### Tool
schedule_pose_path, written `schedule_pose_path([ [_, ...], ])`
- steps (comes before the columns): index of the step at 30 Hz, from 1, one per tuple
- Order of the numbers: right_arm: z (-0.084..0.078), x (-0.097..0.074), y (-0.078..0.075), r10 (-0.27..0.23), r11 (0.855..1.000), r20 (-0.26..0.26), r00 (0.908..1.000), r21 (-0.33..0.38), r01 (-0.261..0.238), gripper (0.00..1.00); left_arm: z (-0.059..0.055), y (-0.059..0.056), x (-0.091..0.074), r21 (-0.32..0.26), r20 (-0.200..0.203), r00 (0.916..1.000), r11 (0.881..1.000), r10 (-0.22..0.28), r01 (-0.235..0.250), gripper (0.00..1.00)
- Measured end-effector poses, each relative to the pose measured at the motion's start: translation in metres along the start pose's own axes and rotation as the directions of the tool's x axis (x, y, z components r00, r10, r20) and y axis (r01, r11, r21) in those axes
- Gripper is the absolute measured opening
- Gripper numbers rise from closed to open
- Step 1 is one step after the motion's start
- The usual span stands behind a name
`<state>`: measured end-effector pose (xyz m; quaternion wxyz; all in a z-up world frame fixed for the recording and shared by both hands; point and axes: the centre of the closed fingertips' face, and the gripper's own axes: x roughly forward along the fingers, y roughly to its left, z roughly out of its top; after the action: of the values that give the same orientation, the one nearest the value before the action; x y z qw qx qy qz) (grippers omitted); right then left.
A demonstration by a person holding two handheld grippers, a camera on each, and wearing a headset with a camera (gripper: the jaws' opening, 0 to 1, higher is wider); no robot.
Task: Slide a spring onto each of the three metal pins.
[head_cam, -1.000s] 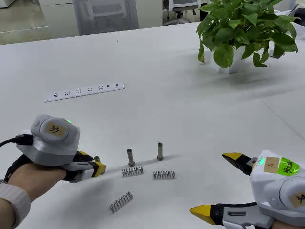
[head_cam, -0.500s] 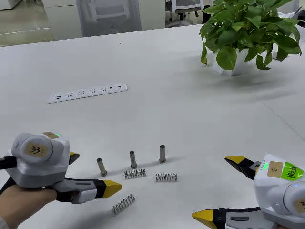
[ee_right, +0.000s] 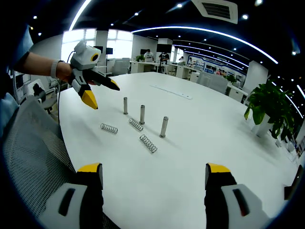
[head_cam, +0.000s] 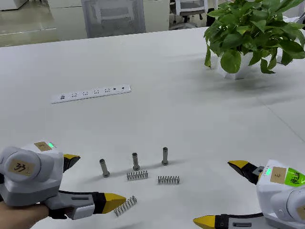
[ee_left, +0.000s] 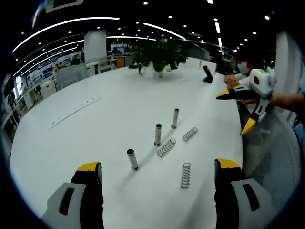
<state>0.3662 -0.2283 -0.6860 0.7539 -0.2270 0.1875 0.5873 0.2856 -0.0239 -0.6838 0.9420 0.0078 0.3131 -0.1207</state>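
Observation:
Three metal pins stand upright in a row on the white table: left pin (head_cam: 104, 168), middle pin (head_cam: 136, 161), right pin (head_cam: 165, 156). Three springs lie flat in front of them: one (head_cam: 137, 175) by the middle pin, one (head_cam: 168, 180) by the right pin, and one (head_cam: 125, 205) nearer me. My left gripper (head_cam: 93, 180) is open, with one yellow tip close to the near spring (ee_left: 185, 175) and nothing between its jaws. My right gripper (head_cam: 221, 193) is open and empty, well right of the pins (ee_right: 142, 114).
A white power strip (head_cam: 90, 93) lies further back on the left. A potted plant (head_cam: 248, 33) stands at the far right. Chairs (head_cam: 112, 16) stand beyond the far edge. Bare table (head_cam: 190, 114) lies all around the pins.
My left gripper has let go of the left pin, opened wide and drawn back toward me. The pin now stands free. The right gripper has barely moved.

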Motion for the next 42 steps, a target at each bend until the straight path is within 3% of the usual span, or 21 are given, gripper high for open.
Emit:
schedule_pose_path([
  [5, 0.000, 0.000, -0.002, -0.005, 1.000, 0.003, 1.0000, -0.002, 0.005, 0.92, -0.006, -0.004, -0.005, -0.001, 0.001, 1.0000, 1.000, -0.004, 0.004, 1.00],
  [9, -0.001, 0.000, -0.003, -0.010, 1.000, 0.001, 1.0000, -0.006, 0.010, 0.96, -0.015, -0.006, -0.006, -0.021, 0.000, 0.9998, 1.000, 0.020, -0.020, 1.00],
  [10, -0.002, 0.000, -0.004, -0.015, 1.000, -0.003, 0.9999, -0.013, 0.015, 0.98, -0.014, -0.009, -0.007, -0.029, 0.023, 0.9996, 0.999, 0.015, -0.014, 1.00],
  [12, -0.004, 0.000, -0.007, -0.025, 0.999, -0.012, 0.9996, -0.033, 0.024, 0.99, -0.020, -0.009, -0.008, -0.039, 0.025, 0.9995, 0.999, 0.019, -0.018, 1.00],
  [15, -0.004, 0.000, -0.006, -0.021, 0.999, -0.008, 0.9998, -0.025, 0.020, 0.99, -0.021, -0.019, -0.011, -0.036, 0.033, 0.9990, 0.999, 0.030, -0.029, 1.00],
  [17, -0.004, 0.000, -0.005, -0.020, 0.999, -0.011, 0.9997, -0.027, 0.020, 0.99, -0.021, -0.021, -0.014, -0.045, 0.057, 0.9975, 0.998, 0.041, -0.039, 0.98],
  [24, -0.003, 0.001, 0.001, -0.003, 0.999, -0.015, 0.9999, -0.038, 0.003, 0.99, -0.023, -0.021, -0.021, -0.098, 0.112, 0.9915, 0.994, 0.066, -0.055, 0.98],
  [30, -0.002, 0.001, 0.002, 0.000, 0.999, -0.014, 0.9999, -0.041, -0.001, 0.99, -0.033, -0.029, -0.021, -0.099, 0.086, 0.9941, 0.994, 0.065, -0.057, 0.97],
  [32, -0.002, 0.001, 0.002, 0.002, 0.999, -0.011, 0.9999, -0.040, -0.002, 0.99, -0.040, -0.030, -0.019, -0.095, 0.054, 0.9969, 0.994, 0.058, -0.052, 0.94],
  [42, -0.001, 0.001, 0.001, 0.003, 1.000, -0.002, 1.0000, -0.025, -0.003, 0.99, -0.044, -0.035, -0.007, -0.088, -0.001, 0.9995, 0.996, 0.031, -0.031, 0.86],
])
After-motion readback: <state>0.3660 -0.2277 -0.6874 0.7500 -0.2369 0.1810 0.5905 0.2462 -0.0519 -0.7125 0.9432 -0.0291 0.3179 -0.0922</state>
